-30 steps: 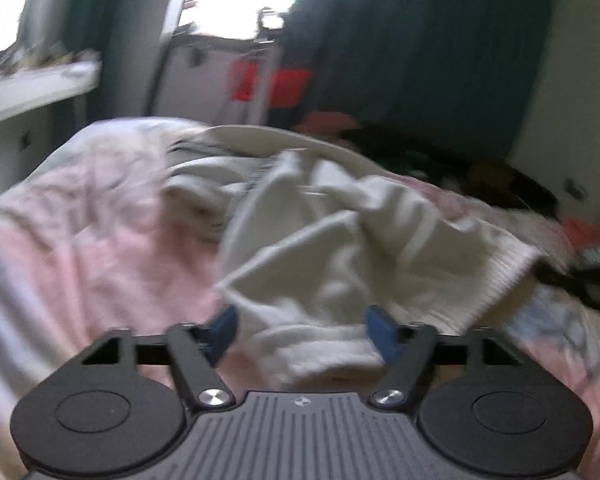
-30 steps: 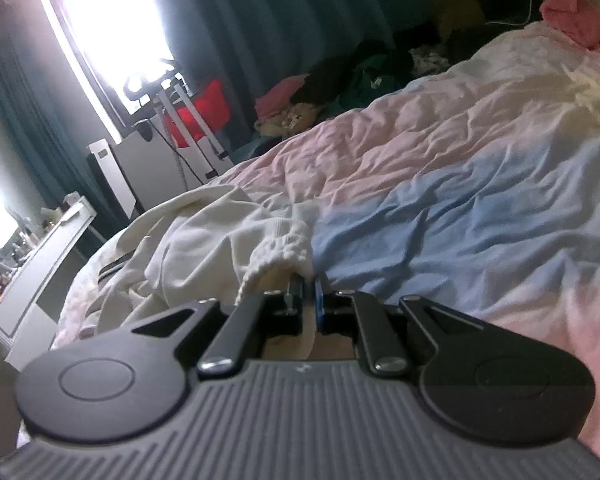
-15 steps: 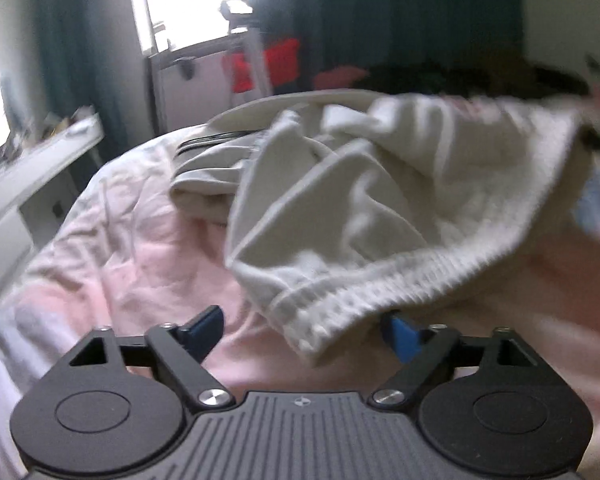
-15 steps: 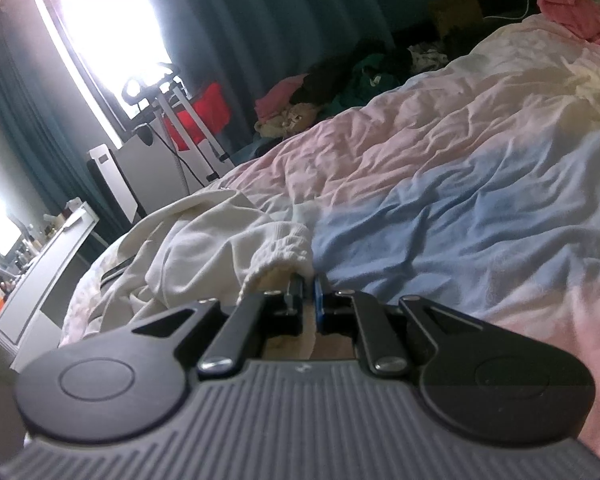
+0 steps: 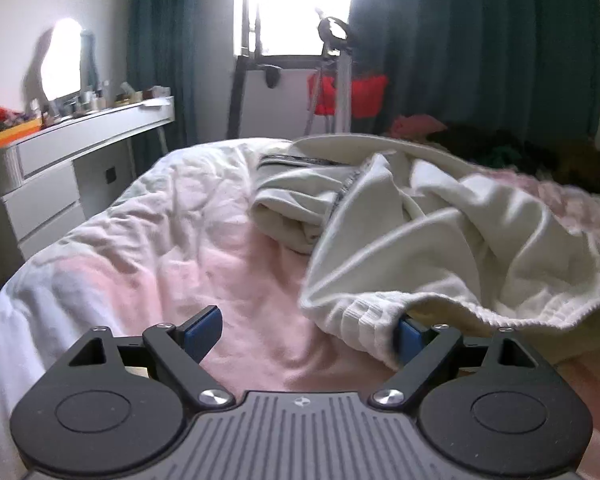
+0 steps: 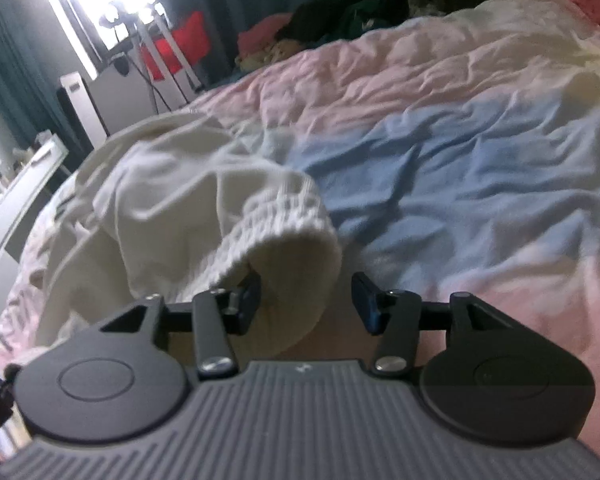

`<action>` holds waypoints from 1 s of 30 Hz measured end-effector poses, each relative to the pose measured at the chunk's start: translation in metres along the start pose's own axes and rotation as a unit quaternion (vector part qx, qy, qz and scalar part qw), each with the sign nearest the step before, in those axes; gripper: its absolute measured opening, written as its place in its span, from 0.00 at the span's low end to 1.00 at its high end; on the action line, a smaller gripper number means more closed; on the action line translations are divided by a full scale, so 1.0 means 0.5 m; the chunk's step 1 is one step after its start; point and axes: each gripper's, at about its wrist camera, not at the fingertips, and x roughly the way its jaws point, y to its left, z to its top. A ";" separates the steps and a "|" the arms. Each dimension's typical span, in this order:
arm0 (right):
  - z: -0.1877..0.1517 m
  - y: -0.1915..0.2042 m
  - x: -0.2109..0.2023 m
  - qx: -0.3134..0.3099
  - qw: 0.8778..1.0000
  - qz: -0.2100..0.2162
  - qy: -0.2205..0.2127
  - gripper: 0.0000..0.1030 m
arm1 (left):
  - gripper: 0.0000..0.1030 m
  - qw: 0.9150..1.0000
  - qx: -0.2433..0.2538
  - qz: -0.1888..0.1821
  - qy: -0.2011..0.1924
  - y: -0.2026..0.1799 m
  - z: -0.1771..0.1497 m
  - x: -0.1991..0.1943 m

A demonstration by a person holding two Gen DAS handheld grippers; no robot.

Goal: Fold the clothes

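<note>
A cream knitted garment (image 5: 432, 240) lies crumpled on the bed, its ribbed hem nearest me. My left gripper (image 5: 306, 326) is open wide; the ribbed hem corner (image 5: 364, 322) drapes over the right finger (image 5: 410, 338), with bare pink duvet between the jaws. In the right wrist view the same garment (image 6: 172, 200) lies to the left. My right gripper (image 6: 306, 300) is open; the ribbed hem (image 6: 296, 248) hangs loosely over the left finger (image 6: 248, 300) and into the gap.
The bed's duvet (image 6: 440, 160) is pink, blue and white. A white dresser (image 5: 80, 160) stands at left. A stand with red fabric (image 5: 348, 92) is by the window. Dark and pink clothes (image 6: 328, 24) are piled beyond the bed.
My right gripper, shut on the hem half a second ago, has opened and the hem now hangs loose. My left gripper has swung left, so the garment sits to its right.
</note>
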 end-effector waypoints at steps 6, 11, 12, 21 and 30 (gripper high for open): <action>0.000 -0.020 -0.006 0.040 0.998 -0.002 -0.057 0.52 | 0.88 0.998 -0.033 0.001 0.061 0.003 -0.024 0.052; 0.005 -0.032 -0.018 0.057 0.995 -0.001 -0.082 0.52 | 0.87 0.998 -0.028 0.062 -0.008 0.011 -0.007 0.009; 0.005 -0.031 -0.021 0.055 0.995 0.000 -0.087 0.52 | 0.88 0.997 -0.028 0.071 -0.024 0.015 -0.001 -0.001; -0.020 0.047 -0.067 -0.044 0.996 0.057 -0.049 0.52 | 0.87 0.985 -0.027 0.137 -0.096 0.095 0.086 -0.055; -0.055 0.099 -0.096 -0.089 0.985 0.135 0.055 0.52 | 0.83 0.998 0.037 0.024 0.046 0.192 0.132 -0.011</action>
